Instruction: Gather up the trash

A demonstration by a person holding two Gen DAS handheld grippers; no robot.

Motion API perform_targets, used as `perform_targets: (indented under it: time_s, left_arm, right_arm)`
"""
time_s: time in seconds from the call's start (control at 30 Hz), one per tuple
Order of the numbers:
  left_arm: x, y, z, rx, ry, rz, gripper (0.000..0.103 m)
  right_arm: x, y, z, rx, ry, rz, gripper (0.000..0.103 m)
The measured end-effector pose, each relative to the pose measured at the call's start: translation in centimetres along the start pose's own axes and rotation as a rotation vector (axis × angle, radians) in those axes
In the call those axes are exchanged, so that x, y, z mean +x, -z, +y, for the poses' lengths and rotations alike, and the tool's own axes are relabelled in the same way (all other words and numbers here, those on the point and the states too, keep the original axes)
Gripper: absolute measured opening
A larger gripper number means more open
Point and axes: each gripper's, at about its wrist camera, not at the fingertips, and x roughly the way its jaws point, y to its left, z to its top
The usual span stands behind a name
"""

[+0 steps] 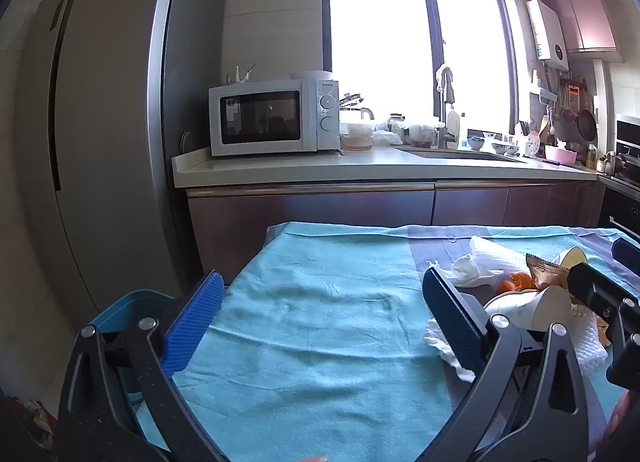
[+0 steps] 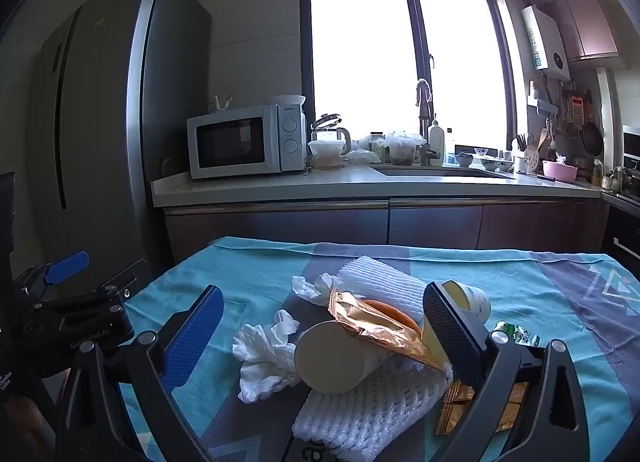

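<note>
Low counter (image 2: 560,302) draped in a teal and grey cloth (image 2: 256,282). Heaped on the cloth: crumpled white tissues (image 2: 264,358), a paper cup (image 2: 332,358) on its side, a second cup (image 2: 476,300) tipped over behind, two white foam net sleeves (image 2: 360,410), a shiny gold wrapper (image 2: 372,322) across the cup, orange peel (image 1: 518,282), a small green wrapper (image 2: 516,332), gold packets (image 2: 456,402) at the near right.

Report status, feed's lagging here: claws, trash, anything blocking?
Both claws, left and right, open, empty. Trash pile untouched on cloth. Nothing blocking.
</note>
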Motion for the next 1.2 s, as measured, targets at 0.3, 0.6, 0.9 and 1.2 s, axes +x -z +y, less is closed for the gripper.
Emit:
perform_targets:
  time_s: [0.3,0.6,0.9,1.2]
  left_arm:
    - [-0.58,-0.15,0.46,-0.021,0.009,-0.016,0.098]
    - [-0.79,-0.24,0.60,-0.027,0.008,-0.027,0.098]
    - [-0.58,-0.15,0.71,-0.027,0.014,-0.037,0.098]
    - [-0.75,0.06,0.61,-0.026,0.012,-0.049,0.098]
  right_arm:
    - [-0.07,0.12,0.22,-0.005,-0.007,0.001,0.096]
    - [0.19,0.14,0.39,-0.007,-0.013,0.006,0.096]
    - [0.11,-0.05,0.54,-0.006,-0.020,0.001,0.096]
    - [0.04,-0.06,0.65,-0.006,-0.025,0.002,0.096]
